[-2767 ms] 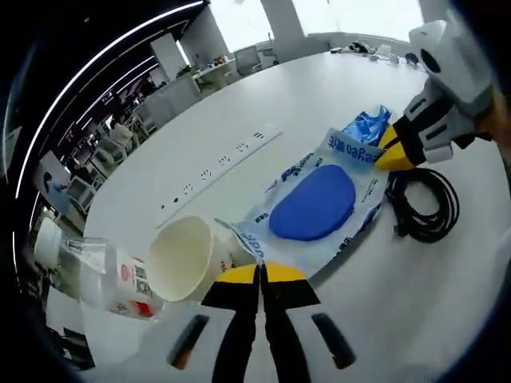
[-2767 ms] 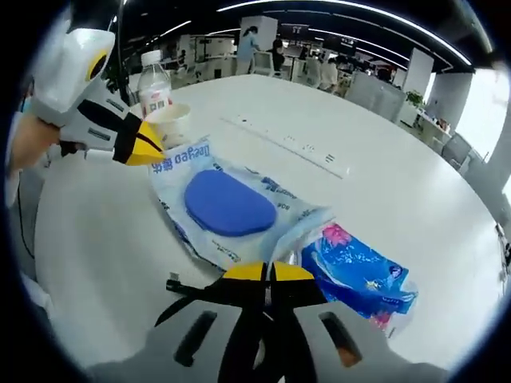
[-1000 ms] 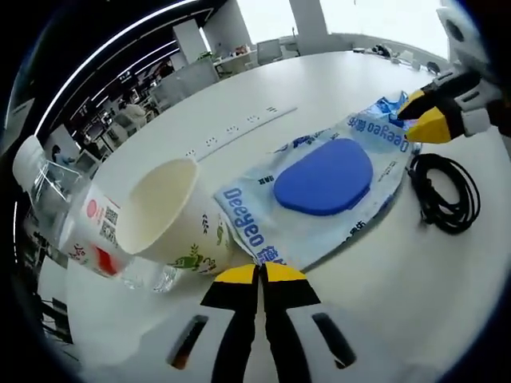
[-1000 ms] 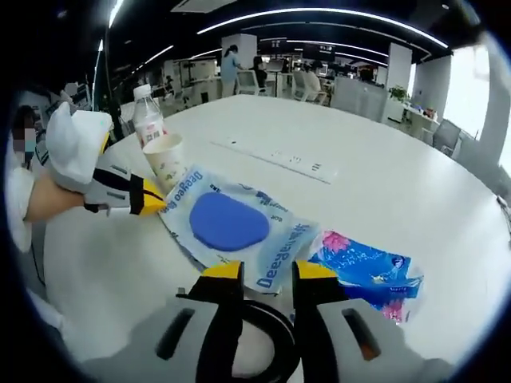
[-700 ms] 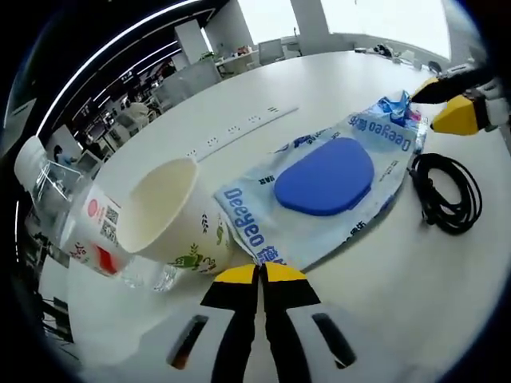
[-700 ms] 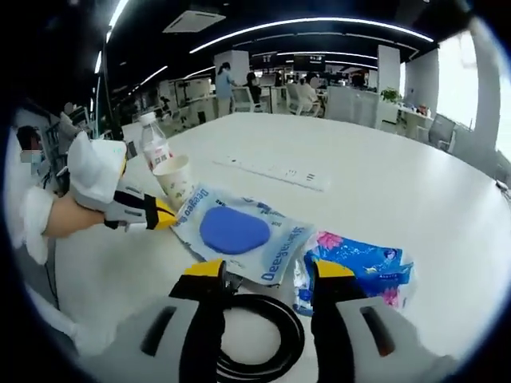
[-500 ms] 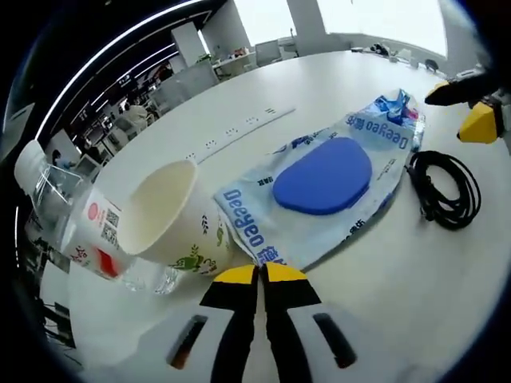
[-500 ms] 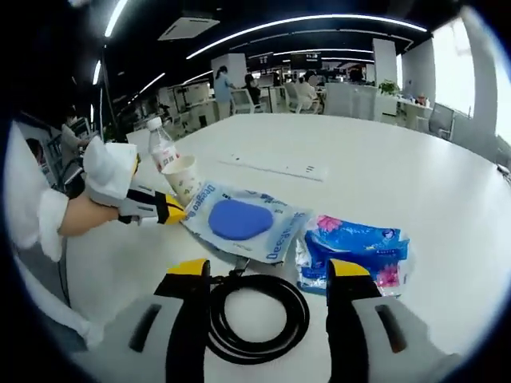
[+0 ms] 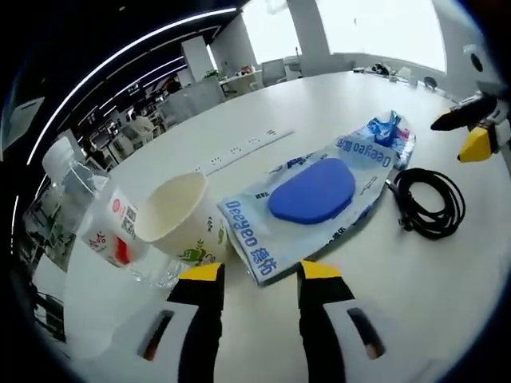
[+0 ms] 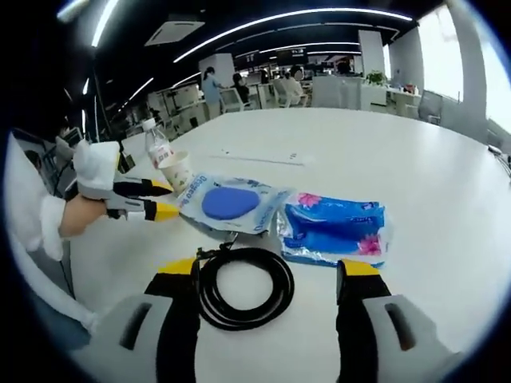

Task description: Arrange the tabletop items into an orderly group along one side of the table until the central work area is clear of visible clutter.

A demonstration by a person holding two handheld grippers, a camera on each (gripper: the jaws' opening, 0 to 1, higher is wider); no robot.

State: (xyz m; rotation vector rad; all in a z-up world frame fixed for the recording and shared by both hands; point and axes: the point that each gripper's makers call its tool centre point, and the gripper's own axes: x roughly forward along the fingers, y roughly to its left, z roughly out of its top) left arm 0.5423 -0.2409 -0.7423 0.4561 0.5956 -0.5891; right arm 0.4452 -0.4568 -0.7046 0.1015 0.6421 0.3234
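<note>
Now both tongs, left (image 9: 259,273) and right (image 10: 267,273), stand spread and empty; wipes pack (image 9: 315,195), paper cup (image 9: 177,219), bottle (image 9: 100,227), cable coil (image 10: 243,287) and blue pouch (image 10: 335,227) lie grouped on bench (image 9: 399,319); nudging the cup, seemingly touching the bottle, could topple it

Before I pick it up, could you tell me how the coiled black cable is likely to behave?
The cable lies in a loose coil with no tie that I can see, so it will probably droop and unwind when lifted. It looks thin, so likely light. Its free end sticks out toward the wipes pack and may drag against it.
</note>
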